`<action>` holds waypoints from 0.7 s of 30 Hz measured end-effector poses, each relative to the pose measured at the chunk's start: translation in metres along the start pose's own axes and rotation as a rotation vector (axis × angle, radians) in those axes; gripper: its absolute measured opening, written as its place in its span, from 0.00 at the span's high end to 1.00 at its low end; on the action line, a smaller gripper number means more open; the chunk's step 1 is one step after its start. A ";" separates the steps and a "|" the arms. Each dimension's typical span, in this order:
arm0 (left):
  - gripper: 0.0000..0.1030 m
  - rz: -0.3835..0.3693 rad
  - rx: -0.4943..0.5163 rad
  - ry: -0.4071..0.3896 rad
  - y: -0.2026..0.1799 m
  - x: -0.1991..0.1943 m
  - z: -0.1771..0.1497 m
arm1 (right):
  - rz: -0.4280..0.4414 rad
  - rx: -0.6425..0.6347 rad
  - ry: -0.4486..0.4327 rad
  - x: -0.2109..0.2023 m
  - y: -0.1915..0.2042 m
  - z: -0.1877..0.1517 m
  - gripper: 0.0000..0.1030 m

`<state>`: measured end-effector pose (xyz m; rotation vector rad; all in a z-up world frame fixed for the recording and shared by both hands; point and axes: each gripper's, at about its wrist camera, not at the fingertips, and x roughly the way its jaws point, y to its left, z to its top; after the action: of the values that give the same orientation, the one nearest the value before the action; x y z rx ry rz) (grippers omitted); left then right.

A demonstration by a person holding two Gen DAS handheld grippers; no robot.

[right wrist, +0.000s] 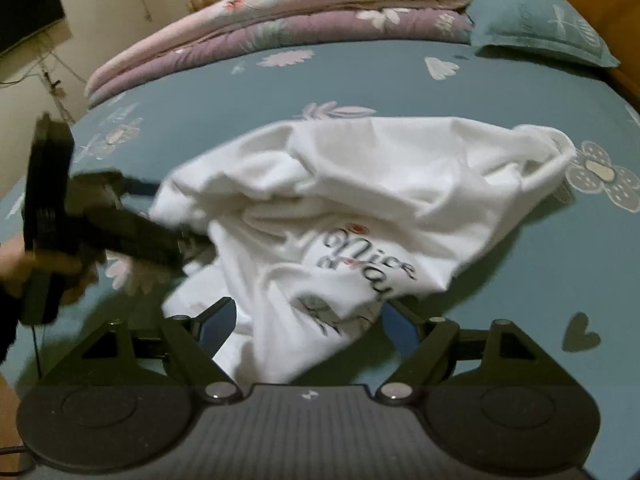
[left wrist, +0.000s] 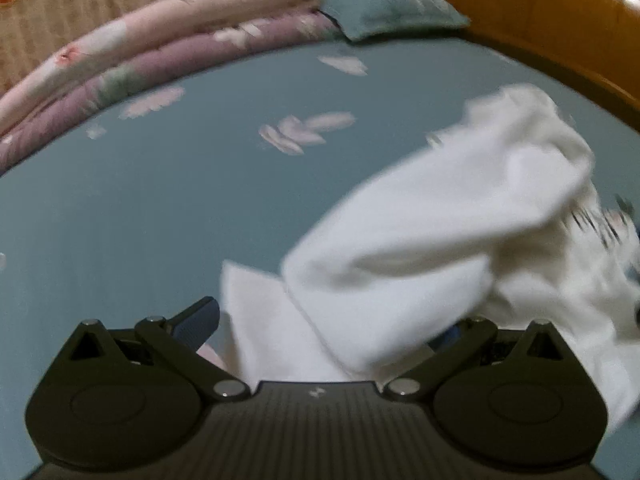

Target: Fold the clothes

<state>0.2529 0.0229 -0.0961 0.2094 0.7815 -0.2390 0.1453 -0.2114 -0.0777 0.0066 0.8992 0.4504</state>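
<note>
White shirt, crumpled, on blue bedsheet. Right gripper: jaws apart, hem lying loose between. Left gripper: at shirt's edge, jaw state indiscernible. Folded quilts behind.

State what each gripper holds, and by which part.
Nothing is gripped. Both the left gripper and the right gripper stand open, with the white T-shirt lying loose between their fingers.

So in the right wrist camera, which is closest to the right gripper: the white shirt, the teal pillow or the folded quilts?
From the right gripper:
1. Crumpled white printed T-shirt, lying between its fingers.
2. Teal pillow at far right and folded pink-and-purple floral quilts at the back: too close to call.
</note>
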 end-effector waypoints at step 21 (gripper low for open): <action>0.01 -0.005 -0.007 -0.096 0.004 0.011 0.032 | 0.001 0.003 0.005 0.009 -0.002 0.000 0.14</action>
<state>0.2827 0.0164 -0.0814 0.1880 0.6880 -0.2495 0.1507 -0.2099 -0.0853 0.0084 0.9043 0.4504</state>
